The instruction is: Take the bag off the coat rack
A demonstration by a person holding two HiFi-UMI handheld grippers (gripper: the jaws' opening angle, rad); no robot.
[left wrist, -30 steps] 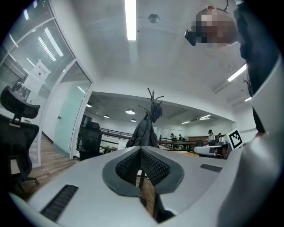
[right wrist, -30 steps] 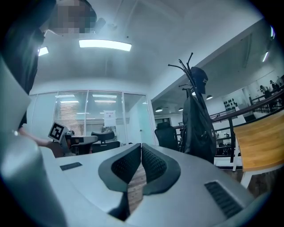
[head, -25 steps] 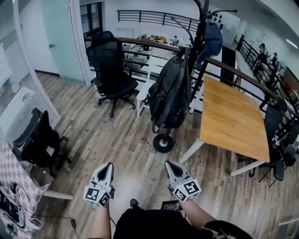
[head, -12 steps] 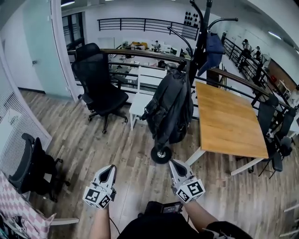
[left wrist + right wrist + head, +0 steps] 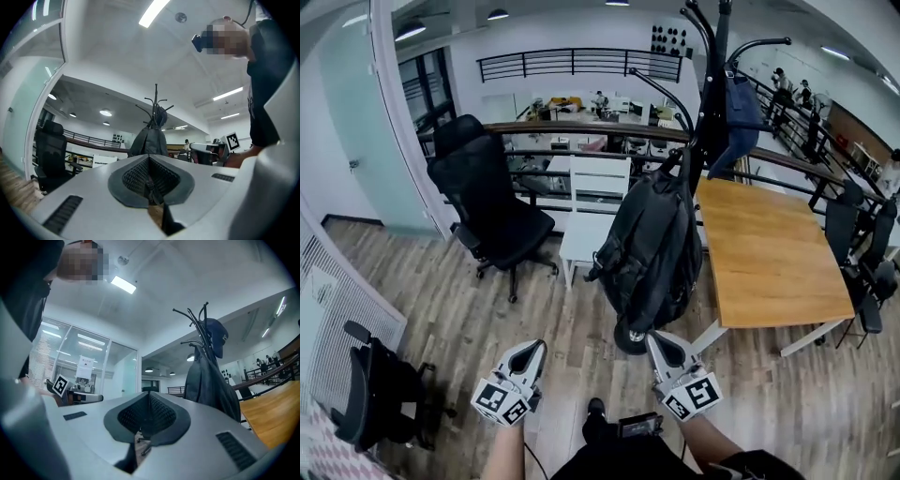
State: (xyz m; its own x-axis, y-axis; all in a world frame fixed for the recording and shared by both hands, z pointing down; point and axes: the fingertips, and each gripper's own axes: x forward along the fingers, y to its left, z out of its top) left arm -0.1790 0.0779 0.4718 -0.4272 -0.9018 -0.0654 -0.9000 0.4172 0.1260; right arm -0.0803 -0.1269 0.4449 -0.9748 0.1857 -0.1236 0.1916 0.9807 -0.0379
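Note:
A black backpack hangs by its top loop from a hook of the black coat rack, whose round base stands on the wood floor. A dark blue cap hangs higher on the rack. My left gripper and right gripper are both shut and empty, held low in front of me, short of the bag. The right one points just below the backpack's bottom. The backpack shows ahead in the left gripper view, and the bag under the cap in the right gripper view.
A wooden table stands right of the rack. A black office chair and a white chair stand to the left, against a railing. Another black chair is at the lower left. More chairs sit at the far right.
The view has moved closer to the rack and tilted up, so the backpack looks larger and nearer. Both grippers stay shut and have come closer to the rack's base.

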